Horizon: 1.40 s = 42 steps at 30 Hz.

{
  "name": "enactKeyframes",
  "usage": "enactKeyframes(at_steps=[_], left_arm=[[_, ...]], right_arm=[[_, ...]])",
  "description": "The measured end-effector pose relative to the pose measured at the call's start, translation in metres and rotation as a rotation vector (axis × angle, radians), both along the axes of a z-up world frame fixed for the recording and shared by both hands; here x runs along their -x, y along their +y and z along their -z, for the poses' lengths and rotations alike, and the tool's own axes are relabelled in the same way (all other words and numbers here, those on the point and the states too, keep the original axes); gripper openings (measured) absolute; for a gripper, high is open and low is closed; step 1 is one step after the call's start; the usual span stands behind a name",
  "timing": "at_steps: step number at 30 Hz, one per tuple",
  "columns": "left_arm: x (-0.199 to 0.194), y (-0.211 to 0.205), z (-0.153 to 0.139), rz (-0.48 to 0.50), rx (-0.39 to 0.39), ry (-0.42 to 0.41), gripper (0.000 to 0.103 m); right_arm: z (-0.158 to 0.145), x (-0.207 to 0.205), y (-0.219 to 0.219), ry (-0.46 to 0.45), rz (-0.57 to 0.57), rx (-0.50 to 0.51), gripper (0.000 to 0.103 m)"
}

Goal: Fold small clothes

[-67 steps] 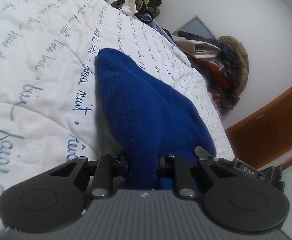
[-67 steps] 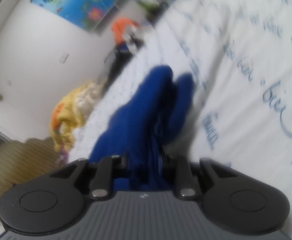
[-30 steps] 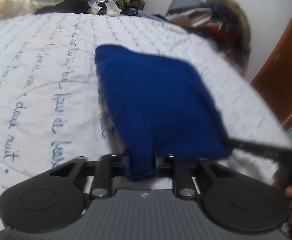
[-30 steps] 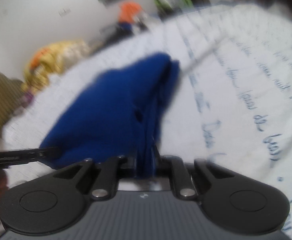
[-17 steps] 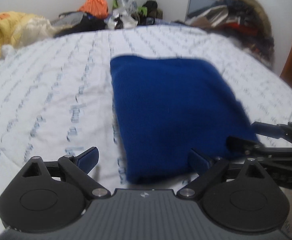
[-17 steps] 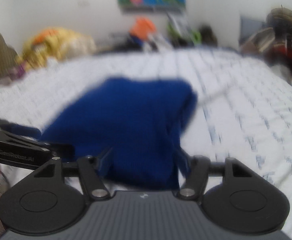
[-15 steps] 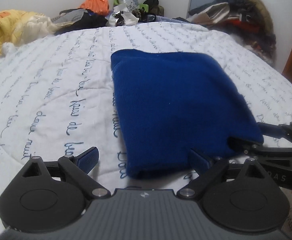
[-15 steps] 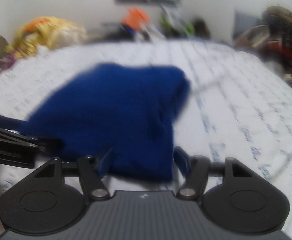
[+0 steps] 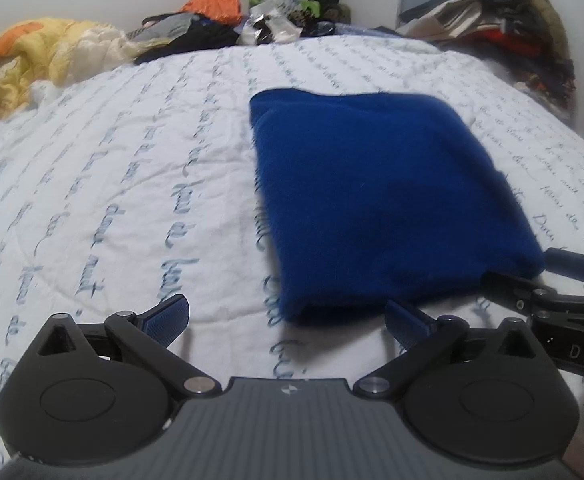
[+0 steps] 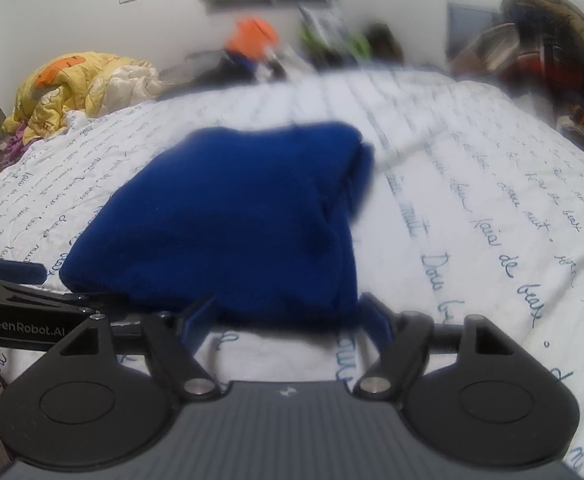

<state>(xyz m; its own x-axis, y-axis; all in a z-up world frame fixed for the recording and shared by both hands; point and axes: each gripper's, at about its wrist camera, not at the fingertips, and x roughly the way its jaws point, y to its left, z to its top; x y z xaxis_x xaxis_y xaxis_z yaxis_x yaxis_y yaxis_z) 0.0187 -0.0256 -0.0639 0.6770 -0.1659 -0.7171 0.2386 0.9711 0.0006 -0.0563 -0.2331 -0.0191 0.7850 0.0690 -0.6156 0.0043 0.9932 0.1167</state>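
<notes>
- The blue garment is lying flat on the bed, already doubled into a rough rectangle. It sits right of middle in the left wrist view and dead centre in the right wrist view.
- Looks like a fleecy or knit fabric, so I'd guess light, floppy and a bit grippy rather than slick. Nothing fragile about it, but it'll sag and unfold if you lift it from one spot.
- Best places to grab would be the two near corners or the near edge, one pair of tongs on each, so the layers stay stacked.
- The left tongs are spread really wide and opening a touch more. Nothing between the pads; the near-left corner of the cloth sits just beyond them.
- The right tongs are fairly wide too and opening. The near edge of the cloth lies between the tips, but the pads don't look pressed on it (blurry there).
- Clutter and a yellow quilt are piled at the far side.
</notes>
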Motion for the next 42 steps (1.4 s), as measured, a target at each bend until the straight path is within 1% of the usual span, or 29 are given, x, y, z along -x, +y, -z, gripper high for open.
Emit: enactKeyframes(at_steps=[1,5,9,15,18,26,31,42], left_arm=[[0.001,0.002,0.001,-0.008,0.000,0.010,0.103],[0.004,0.008,0.003,-0.033,0.013,0.042,0.103],[0.009,0.009,0.004,-0.052,0.000,0.046,0.103],[0.010,0.012,0.006,-0.075,0.004,0.060,0.103],[0.011,0.013,0.006,-0.080,0.002,0.058,0.103],[0.012,0.014,0.006,-0.096,-0.003,0.048,0.103],[0.011,0.016,0.006,-0.105,0.004,0.068,0.103],[0.010,0.014,0.006,-0.095,-0.006,0.076,0.103]], right_arm=[[0.000,0.001,0.001,0.004,0.003,0.000,0.082],[-0.002,0.001,0.005,0.044,0.043,-0.022,0.084],[0.000,0.003,0.008,0.081,0.045,-0.043,0.085],[0.005,0.007,0.019,0.122,0.052,-0.012,0.087],[0.006,0.008,0.021,0.127,0.057,-0.007,0.090],[0.006,0.007,0.023,0.133,0.081,0.039,0.091],[0.007,0.006,0.024,0.141,0.083,0.062,0.092],[0.008,0.006,0.024,0.148,0.086,0.063,0.093]])
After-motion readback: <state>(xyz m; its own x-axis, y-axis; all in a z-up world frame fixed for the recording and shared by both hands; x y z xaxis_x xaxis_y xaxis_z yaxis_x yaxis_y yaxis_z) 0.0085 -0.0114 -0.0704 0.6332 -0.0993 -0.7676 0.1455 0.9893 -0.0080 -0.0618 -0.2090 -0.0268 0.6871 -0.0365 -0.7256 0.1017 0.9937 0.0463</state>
